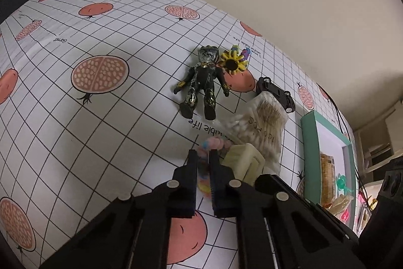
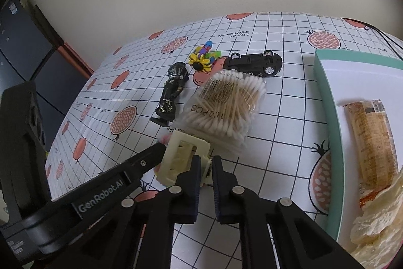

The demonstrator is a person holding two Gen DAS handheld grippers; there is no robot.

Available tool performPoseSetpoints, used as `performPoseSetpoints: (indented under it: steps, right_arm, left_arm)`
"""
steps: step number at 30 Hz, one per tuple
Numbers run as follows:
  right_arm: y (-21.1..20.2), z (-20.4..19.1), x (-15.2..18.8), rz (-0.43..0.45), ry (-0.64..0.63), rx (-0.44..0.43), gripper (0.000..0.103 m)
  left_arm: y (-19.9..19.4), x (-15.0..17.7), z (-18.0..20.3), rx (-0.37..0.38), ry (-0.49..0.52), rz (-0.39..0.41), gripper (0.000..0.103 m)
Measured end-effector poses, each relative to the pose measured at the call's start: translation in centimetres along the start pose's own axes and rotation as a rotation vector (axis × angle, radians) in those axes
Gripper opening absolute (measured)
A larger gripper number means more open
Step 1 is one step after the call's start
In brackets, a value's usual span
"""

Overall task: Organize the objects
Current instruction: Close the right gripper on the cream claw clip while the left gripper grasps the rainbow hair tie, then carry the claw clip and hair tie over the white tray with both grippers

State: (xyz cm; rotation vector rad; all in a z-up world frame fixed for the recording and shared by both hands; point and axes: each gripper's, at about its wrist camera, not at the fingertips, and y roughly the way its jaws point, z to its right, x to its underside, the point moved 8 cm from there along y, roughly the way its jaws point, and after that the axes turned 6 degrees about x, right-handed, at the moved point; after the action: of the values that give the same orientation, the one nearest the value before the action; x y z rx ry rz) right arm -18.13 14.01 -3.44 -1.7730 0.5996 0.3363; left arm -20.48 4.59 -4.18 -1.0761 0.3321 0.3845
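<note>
The left gripper (image 1: 202, 155) has its fingers narrowly apart around a pastel, multicoloured fluffy item (image 1: 205, 174) that lies on the worktop (image 1: 113, 117); whether the pads press it or merely flank it cannot be told. The right gripper (image 2: 206, 163) has its fingers drawn close on the near edge of a cream hair claw clip (image 2: 181, 155), apparently pinching it. In the right wrist view the left fingers reach in under the clip's far side, so the two tools work almost on top of each other.

That crowding is the main risk. If the clip lifts while the fluffy item is tangled in its teeth, one may drag the other loose. The clip is hard and held only at its edge, so it could twist out of the grasp. It also touches the bag of cotton swabs (image 2: 224, 102), which is light and slippery and may slide into the dark toy figure (image 2: 171, 95) just beside it. The black toy car (image 2: 254, 63) and sunflower toy (image 2: 200, 62) sit farther back, less exposed. The teal-rimmed tray (image 2: 327, 117), already holding snack packets, lies to the right; a hasty swing could clip its rim.
</note>
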Motion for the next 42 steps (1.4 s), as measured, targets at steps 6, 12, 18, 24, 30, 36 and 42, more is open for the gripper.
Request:
performPoseSetpoints:
  steps: [6, 12, 18, 24, 30, 36, 42]
  right_arm:
    - [-0.4, -0.2, 0.0, 0.004, -0.005, -0.015, 0.006]
    - [-1.6, -0.5, -0.3, 0.027, -0.011, -0.036, 0.004]
    - [-2.6, -0.3, -0.6, 0.043, -0.01, -0.041, 0.003]
    - [-3.9, 0.5, -1.1, 0.069, 0.015, -0.048, 0.003]
    - [-5.5, 2.3, -1.9, 0.103, 0.042, -0.04, 0.003]
    - [-7.8, 6.2, -3.3, 0.156, 0.136, -0.029, 0.003]
    - [-10.8, 10.7, -4.0, 0.209, 0.2, 0.024, 0.003]
  left_arm:
    - [-0.7, -0.4, 0.0, -0.009, 0.007, 0.033, 0.007]
    - [-1.5, -1.1, 0.1, -0.019, 0.007, 0.061, 0.007]
    - [-3.0, -1.9, 0.4, -0.02, 0.007, 0.1, 0.007]
    - [-4.6, -2.9, 1.1, -0.012, 0.017, 0.147, 0.007]
    - [-5.9, -3.5, 2.8, 0.004, 0.037, 0.191, 0.007]
    - [-6.7, -3.4, 6.2, 0.056, 0.073, 0.213, 0.007]
    - [-7.0, -2.2, 11.9, 0.131, 0.166, 0.224, 0.007]
